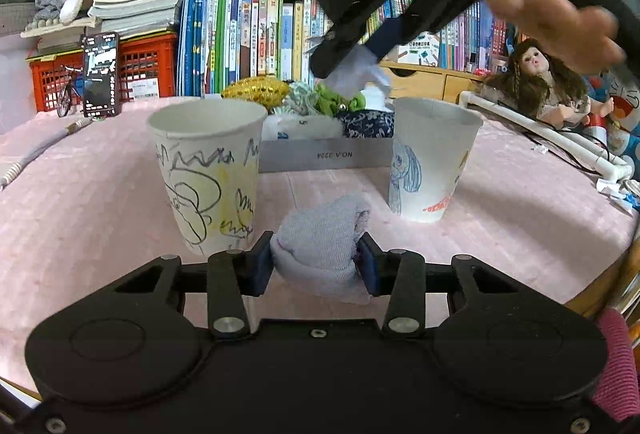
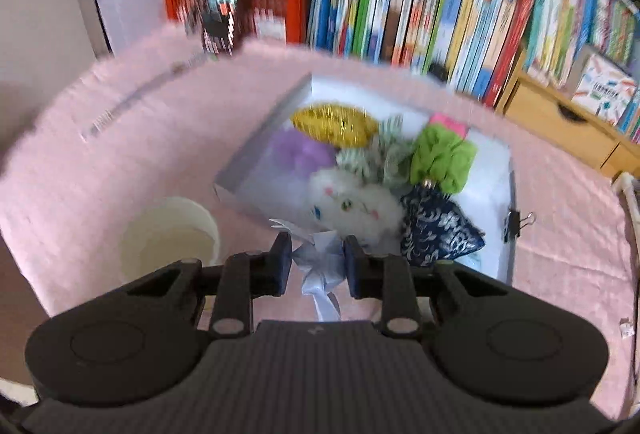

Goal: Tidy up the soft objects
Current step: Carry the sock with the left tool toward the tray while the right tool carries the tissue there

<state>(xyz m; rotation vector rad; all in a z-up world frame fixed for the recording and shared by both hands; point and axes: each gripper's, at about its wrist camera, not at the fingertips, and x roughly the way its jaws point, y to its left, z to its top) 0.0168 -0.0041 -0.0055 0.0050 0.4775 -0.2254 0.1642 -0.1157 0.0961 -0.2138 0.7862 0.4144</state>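
Grey sock roll [image 1: 320,246] | pinched by left gripper [image 1: 316,266] | right gripper [image 2: 316,264] pinches pale ribbon bow [image 2: 320,270]

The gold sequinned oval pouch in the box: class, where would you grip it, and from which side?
Grip the gold sequinned oval pouch across its narrow middle, coming from above. It lies flat on top at the white box's far end, its long sides exposed, with the striped fabric piece crowding only one end.

A surface covered in pink fuzzy cloth [image 1: 100,194] carries two drawn-on white paper cups [image 1: 208,170] [image 1: 432,158], a shallow grey cardboard box [image 1: 324,156] between them toward the far edge, and an upright phone [image 1: 100,74] near the far left corner
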